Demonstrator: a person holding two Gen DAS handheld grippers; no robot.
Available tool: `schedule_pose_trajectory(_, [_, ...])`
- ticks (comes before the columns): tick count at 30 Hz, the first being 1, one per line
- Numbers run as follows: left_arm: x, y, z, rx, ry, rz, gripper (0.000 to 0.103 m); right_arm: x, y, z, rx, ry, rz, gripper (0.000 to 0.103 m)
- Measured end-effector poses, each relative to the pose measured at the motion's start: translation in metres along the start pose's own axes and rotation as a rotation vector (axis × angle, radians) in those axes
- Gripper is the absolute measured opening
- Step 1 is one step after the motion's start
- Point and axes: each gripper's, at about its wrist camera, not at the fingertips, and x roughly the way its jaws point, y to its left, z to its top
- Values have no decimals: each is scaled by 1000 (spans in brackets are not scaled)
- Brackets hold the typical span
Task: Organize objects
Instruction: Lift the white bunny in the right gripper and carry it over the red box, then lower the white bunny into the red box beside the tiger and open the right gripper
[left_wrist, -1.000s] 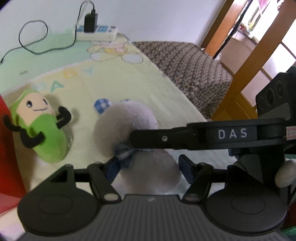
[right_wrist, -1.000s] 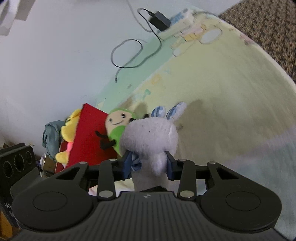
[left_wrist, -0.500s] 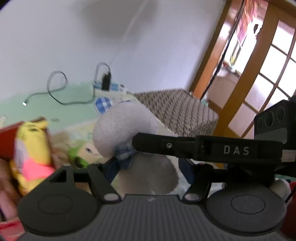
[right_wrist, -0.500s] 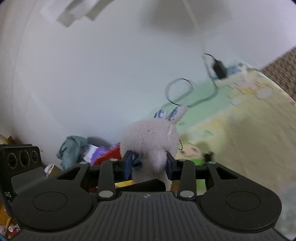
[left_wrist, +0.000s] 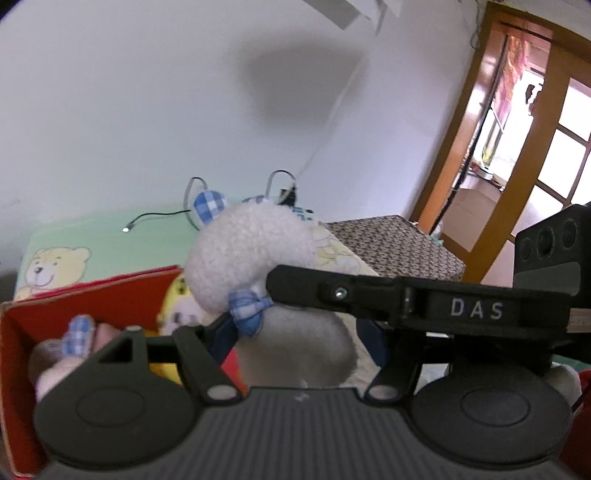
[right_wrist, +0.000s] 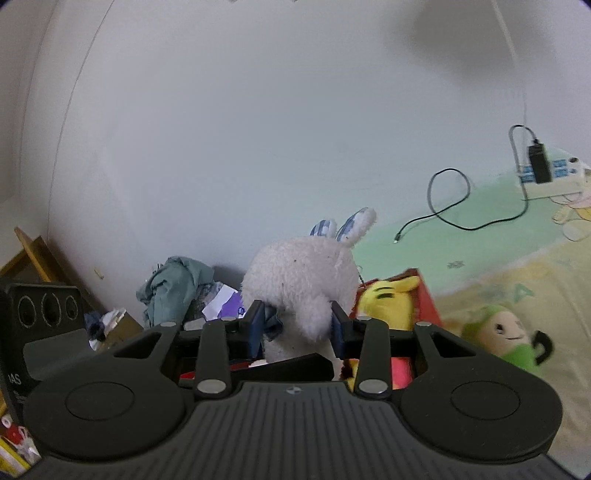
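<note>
Both grippers hold a white plush rabbit (left_wrist: 251, 254) with blue checked ears and bow in the air. My left gripper (left_wrist: 299, 336) is shut on its body. My right gripper (right_wrist: 297, 326) is shut on its neck, just under the head (right_wrist: 303, 273); one of its fingers (left_wrist: 369, 295) crosses the left wrist view. Below and to the left stands an open red box (left_wrist: 74, 299) with a yellow plush (left_wrist: 177, 295) and a checked-eared plush (left_wrist: 74, 339) inside. A green plush (right_wrist: 506, 332) lies on the mat to the right of the box (right_wrist: 424, 291).
The play mat (left_wrist: 74, 251) runs to a white wall. On the mat lie a power strip with charger (right_wrist: 539, 166) and a loose cable (right_wrist: 443, 206). A heap of clothes (right_wrist: 173, 291) sits left of the box. A brown patterned cushion (left_wrist: 391, 247) and wooden door frame (left_wrist: 461, 147) are at the right.
Both grippers have lifted the rabbit off the mat and carried it left, up to the red box. The green plush stays behind on the mat.
</note>
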Motion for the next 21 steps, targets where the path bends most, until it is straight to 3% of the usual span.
schedule_pose_trajectory(7, [7,42,-7,-66,34,37,68,40,16,-10,-32,59,-32,37])
schedule_pose_trajectory(21, [52,90,-43,-124,193,104,68,100,-2,-47,-48,195,-172,32])
